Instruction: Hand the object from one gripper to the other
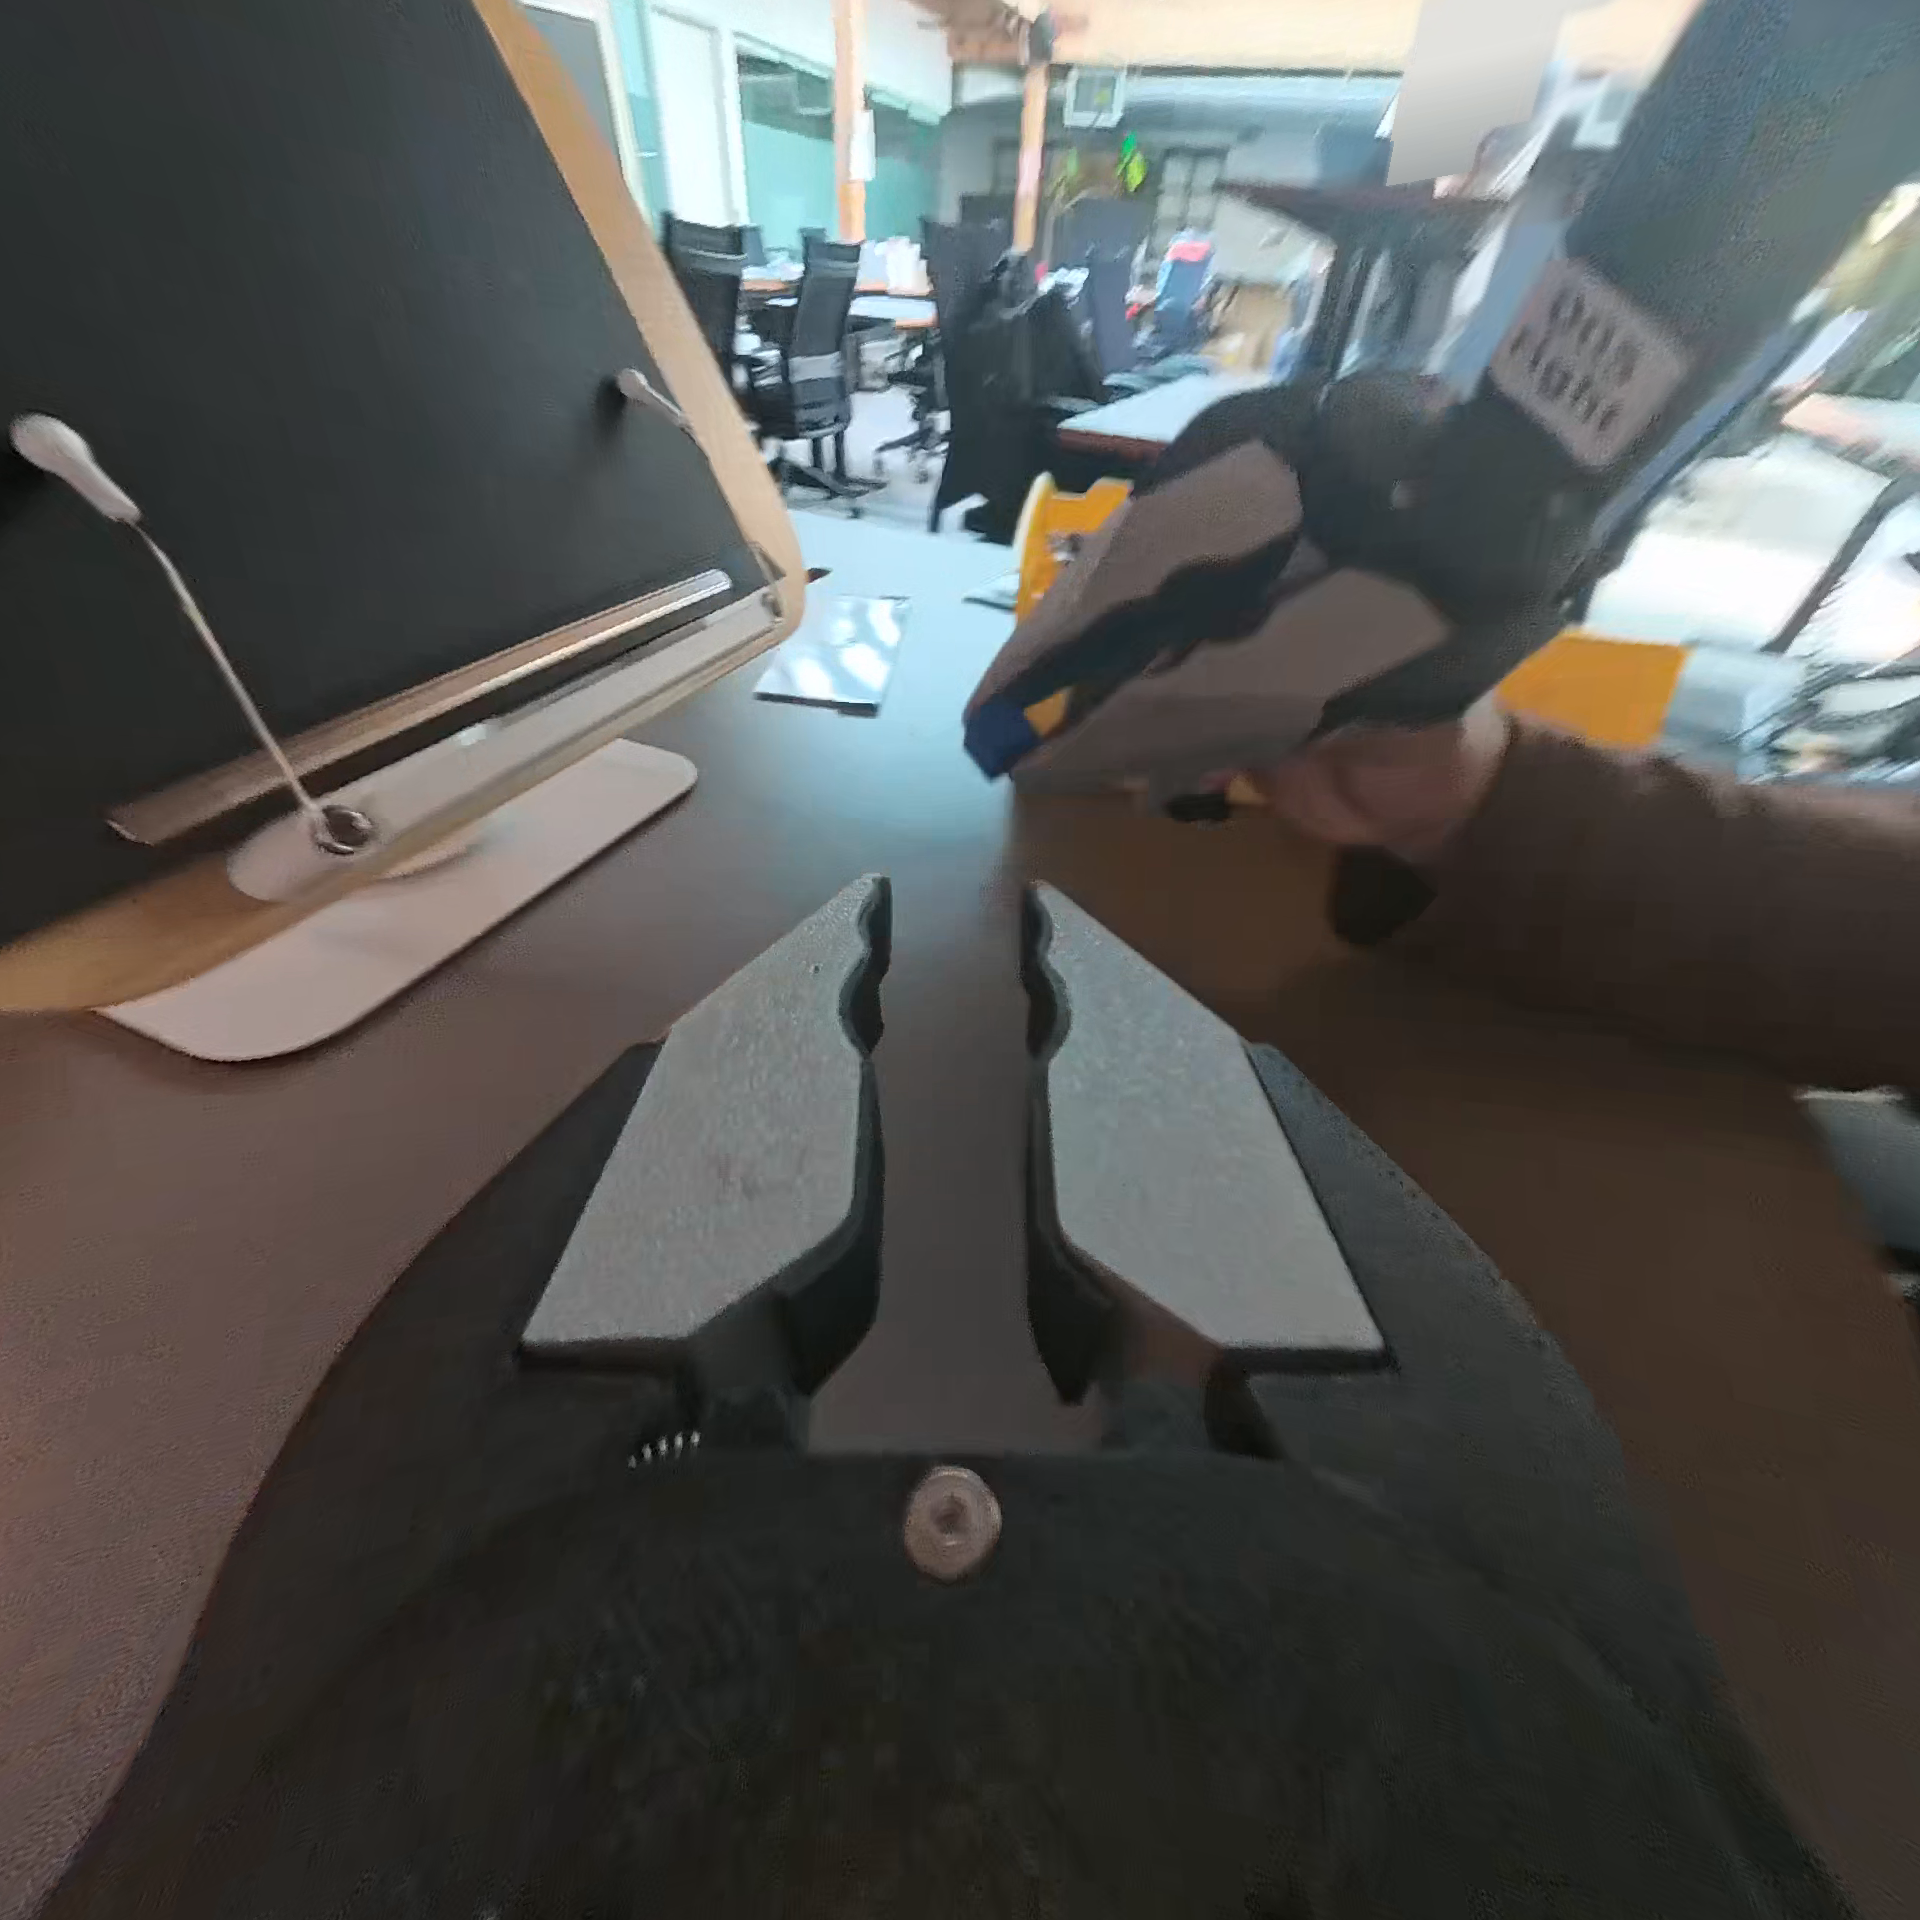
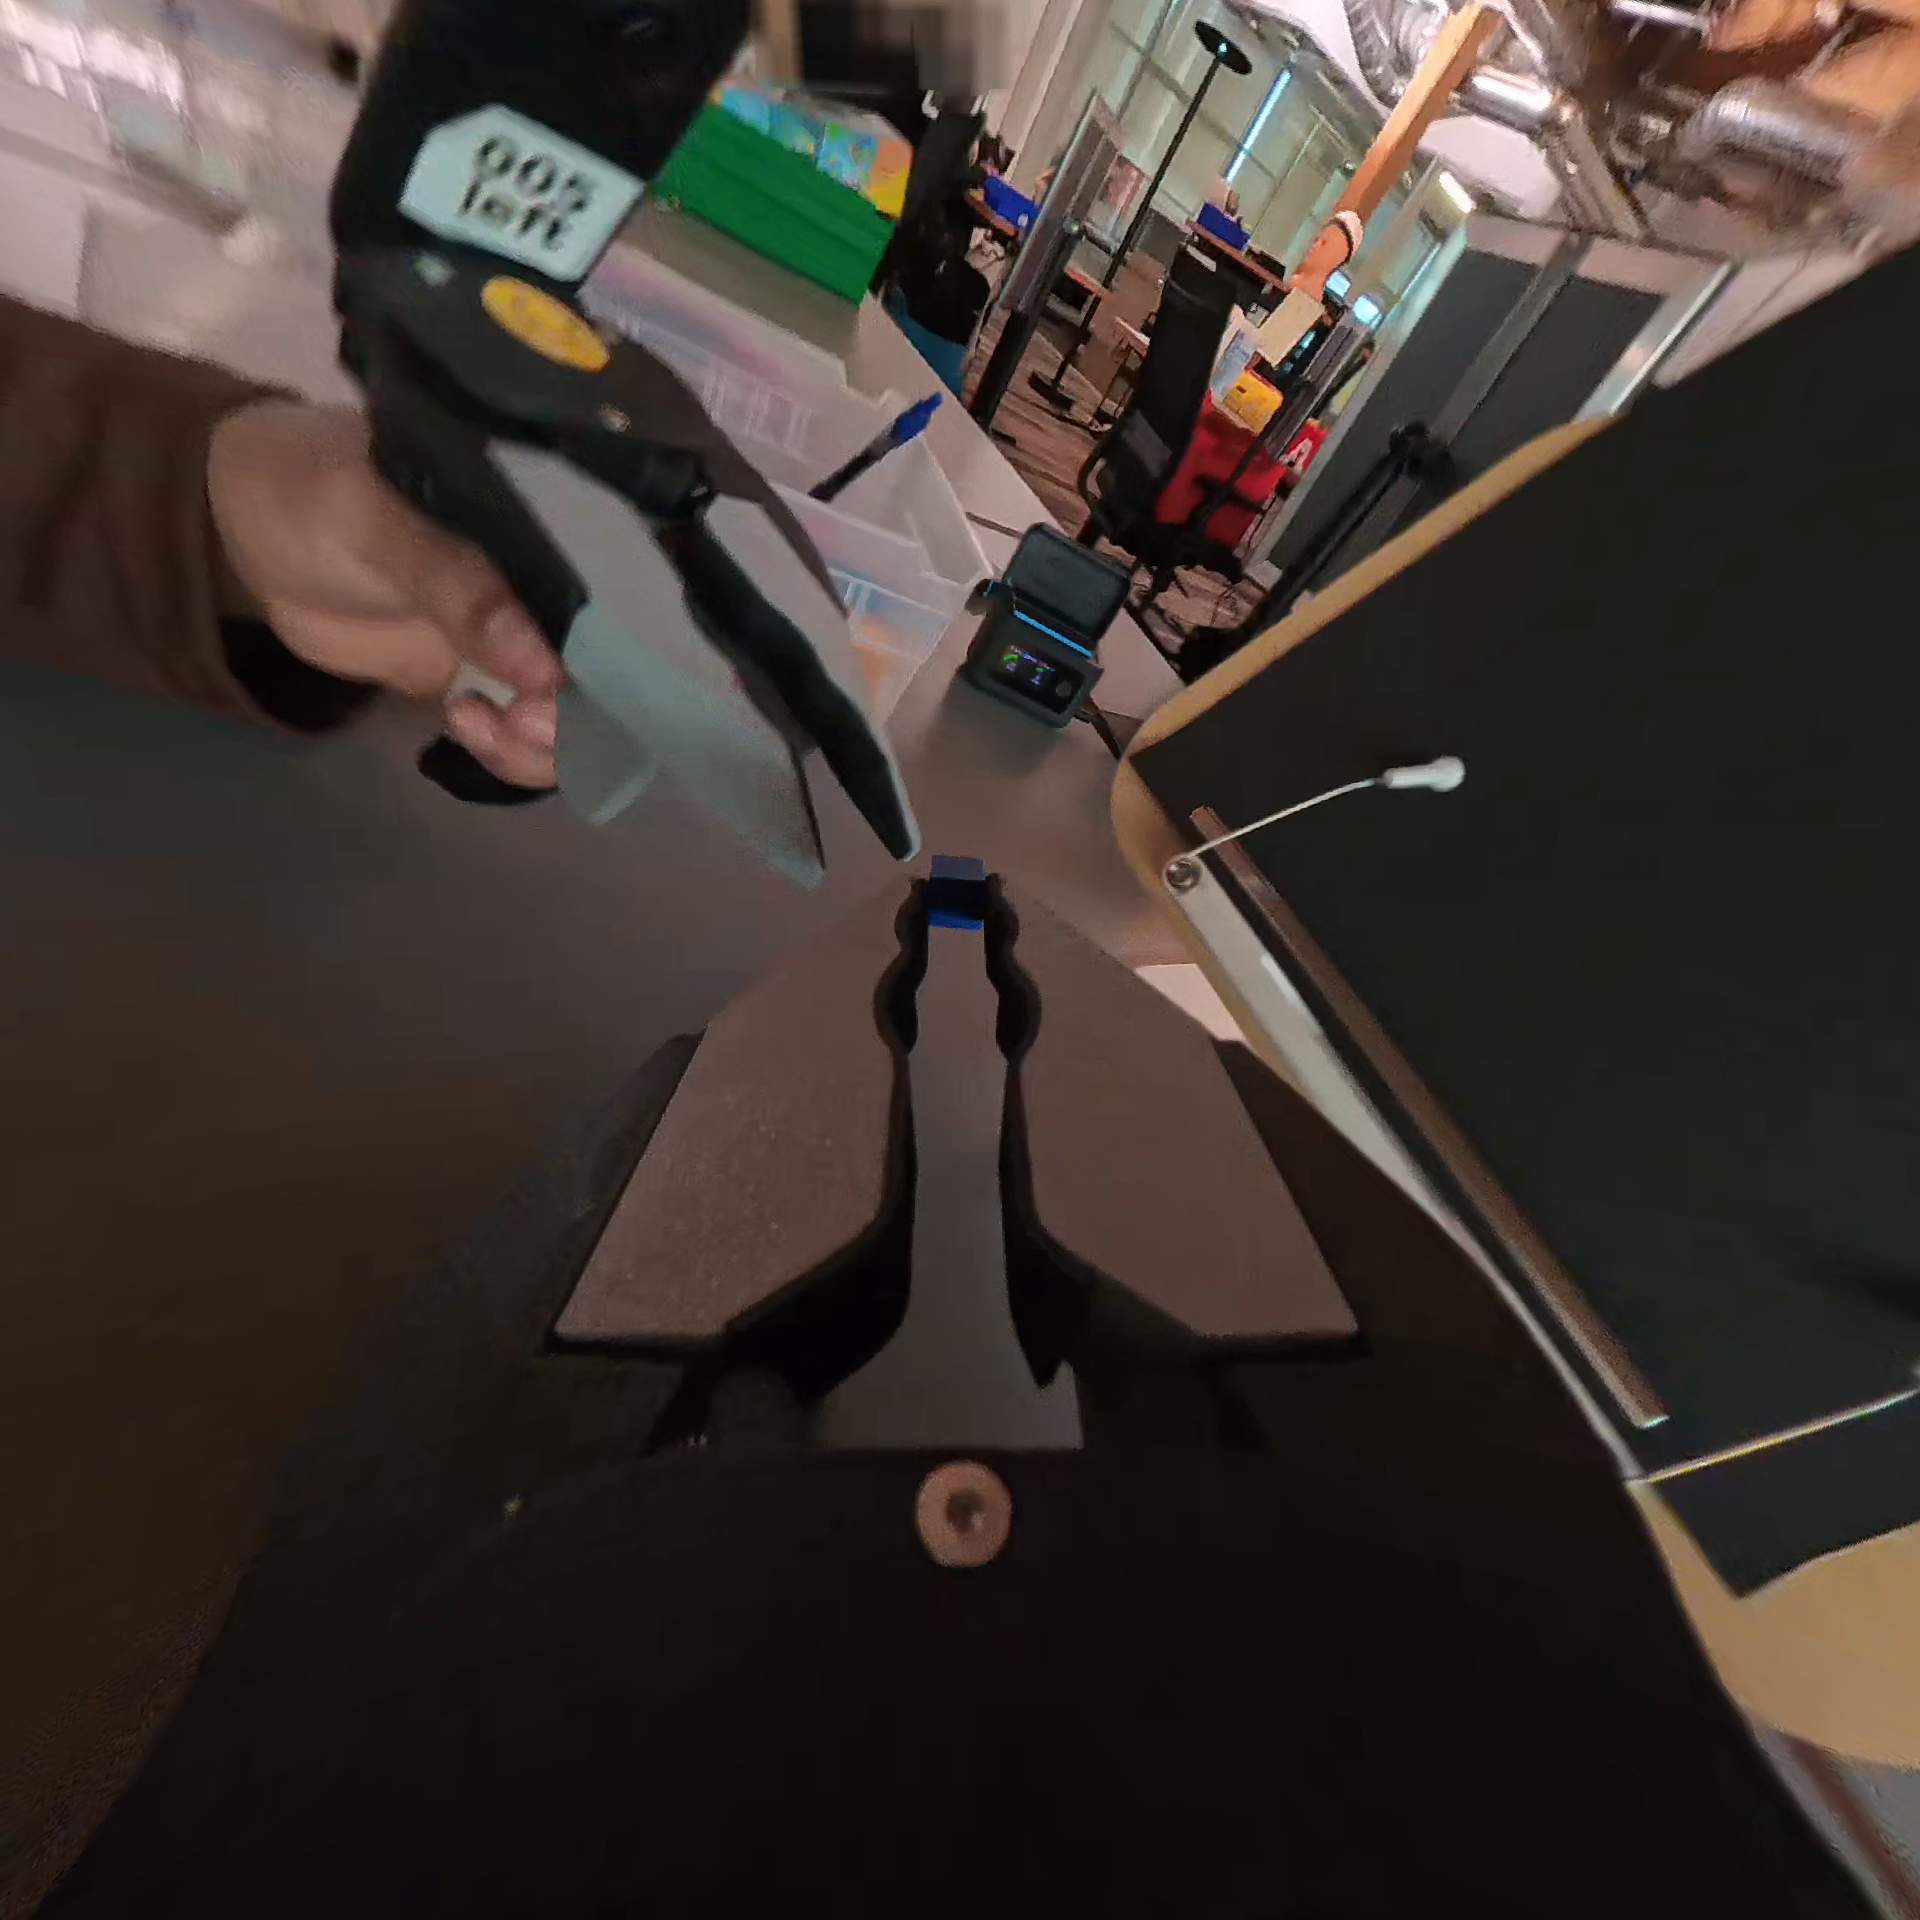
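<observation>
Your right hand-held gripper (image 2: 956, 899) pinches the small blue block (image 2: 956, 891) at its fingertips above the dark bench (image 1: 727, 727), your left hand-held gripper (image 1: 956, 914) hangs parted and empty just beside it; handover not yet made.

R tool (image 2: 954, 896) fingers pinched nearly closed, L tool (image 1: 956, 909) fingers parted, tips near each other

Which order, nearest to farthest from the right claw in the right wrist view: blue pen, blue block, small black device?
1. Blue block: gripped at the right claw tips.
2. Small black device: on the grey table, ahead.
3. Blue pen: farther back, left.
</observation>
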Demonstrator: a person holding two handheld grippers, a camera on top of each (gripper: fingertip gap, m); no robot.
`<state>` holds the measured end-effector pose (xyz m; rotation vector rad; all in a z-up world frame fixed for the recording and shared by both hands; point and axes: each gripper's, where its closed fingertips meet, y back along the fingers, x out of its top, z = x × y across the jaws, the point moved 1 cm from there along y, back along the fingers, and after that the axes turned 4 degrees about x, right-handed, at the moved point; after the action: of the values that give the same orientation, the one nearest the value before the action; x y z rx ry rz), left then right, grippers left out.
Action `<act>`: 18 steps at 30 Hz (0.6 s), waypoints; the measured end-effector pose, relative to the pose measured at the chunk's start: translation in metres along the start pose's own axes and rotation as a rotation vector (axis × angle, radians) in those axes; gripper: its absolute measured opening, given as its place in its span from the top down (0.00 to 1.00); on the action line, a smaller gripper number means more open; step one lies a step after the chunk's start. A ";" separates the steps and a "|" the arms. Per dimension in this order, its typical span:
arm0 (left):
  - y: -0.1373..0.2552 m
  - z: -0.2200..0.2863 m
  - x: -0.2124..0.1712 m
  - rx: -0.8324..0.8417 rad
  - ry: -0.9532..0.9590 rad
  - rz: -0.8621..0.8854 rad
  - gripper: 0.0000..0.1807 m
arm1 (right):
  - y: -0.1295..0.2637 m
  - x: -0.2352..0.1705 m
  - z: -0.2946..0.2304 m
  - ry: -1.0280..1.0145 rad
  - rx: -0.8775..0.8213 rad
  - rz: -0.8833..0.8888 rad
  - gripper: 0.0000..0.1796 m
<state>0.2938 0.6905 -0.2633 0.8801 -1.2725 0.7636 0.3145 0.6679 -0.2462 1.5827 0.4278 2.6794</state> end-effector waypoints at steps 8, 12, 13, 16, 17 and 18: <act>0.004 0.019 0.007 -0.270 0.285 0.033 0.85 | -0.011 0.007 -0.025 0.276 0.021 0.013 0.96; 0.007 0.027 0.013 -0.345 0.328 0.061 0.88 | -0.009 0.015 -0.031 0.363 0.053 0.084 0.96; 0.008 0.027 0.014 -0.354 0.340 0.067 0.89 | -0.009 0.017 -0.032 0.358 0.055 0.090 0.96; 0.010 0.025 0.015 -0.366 0.356 0.074 0.94 | -0.008 0.018 -0.032 0.352 0.062 0.098 0.96; 0.009 0.024 0.014 -0.353 0.342 0.072 0.95 | -0.008 0.016 -0.031 0.346 0.060 0.087 0.96; 0.008 0.023 0.012 -0.333 0.320 0.061 0.95 | -0.009 0.014 -0.031 0.333 0.062 0.075 0.96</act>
<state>0.2780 0.6744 -0.2484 0.4315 -1.1017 0.6831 0.2795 0.6714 -0.2504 1.1843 0.4668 3.0239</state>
